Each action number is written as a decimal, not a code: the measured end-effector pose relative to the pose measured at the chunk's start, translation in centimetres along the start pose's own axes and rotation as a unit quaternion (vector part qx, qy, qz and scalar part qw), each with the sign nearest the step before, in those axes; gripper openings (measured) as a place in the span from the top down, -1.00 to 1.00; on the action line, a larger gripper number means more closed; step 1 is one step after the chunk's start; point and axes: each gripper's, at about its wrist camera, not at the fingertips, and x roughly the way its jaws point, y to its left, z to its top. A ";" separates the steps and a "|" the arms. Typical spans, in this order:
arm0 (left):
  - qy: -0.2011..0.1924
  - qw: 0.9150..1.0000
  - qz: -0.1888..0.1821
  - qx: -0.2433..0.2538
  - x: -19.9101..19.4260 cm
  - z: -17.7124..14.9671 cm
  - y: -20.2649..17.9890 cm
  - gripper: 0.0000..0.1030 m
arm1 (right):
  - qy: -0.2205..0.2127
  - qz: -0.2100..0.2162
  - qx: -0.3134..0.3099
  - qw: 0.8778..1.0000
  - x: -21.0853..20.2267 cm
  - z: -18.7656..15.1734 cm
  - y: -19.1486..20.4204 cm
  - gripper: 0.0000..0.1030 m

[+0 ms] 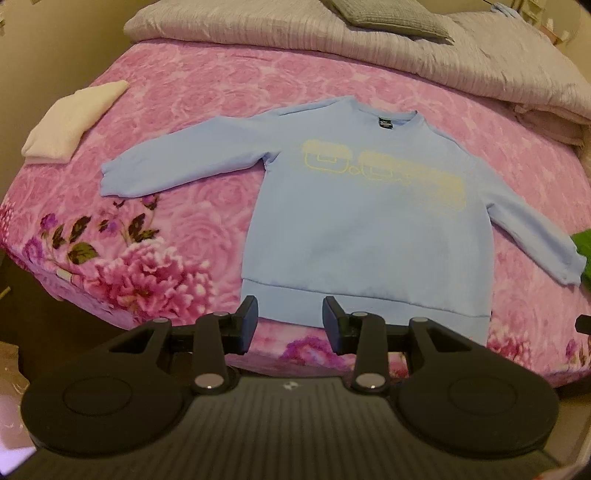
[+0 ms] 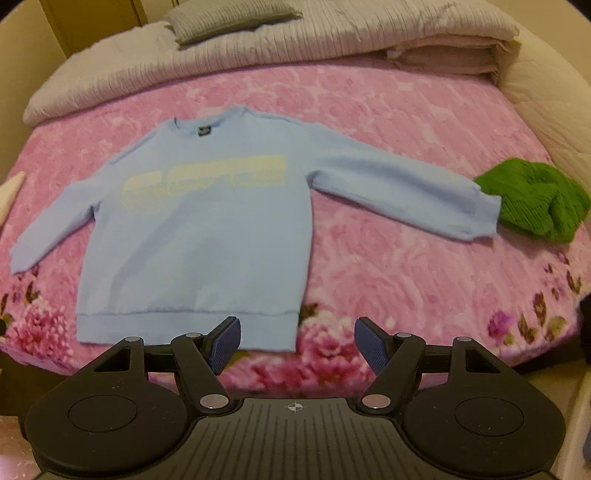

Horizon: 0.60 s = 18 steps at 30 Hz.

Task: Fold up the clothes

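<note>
A light blue sweatshirt with a pale yellow chest print lies flat and face up on the pink floral bed cover, both sleeves spread out sideways. My left gripper hovers above the hem at its left part, jaws open, nothing between them. My right gripper hangs over the hem's right corner, its blue-padded jaws wide open and empty. Neither gripper touches the cloth.
A folded white garment lies at the bed's left. A crumpled green knit sits by the right sleeve cuff. A grey-white duvet and grey pillow are piled at the head. The bed edge runs just below the hem.
</note>
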 end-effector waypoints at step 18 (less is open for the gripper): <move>0.037 0.996 -0.032 0.080 1.4 0.3 -1.4 0.34 | 0.037 -0.025 0.045 0.998 -1.3 -3.7 1.1 -0.40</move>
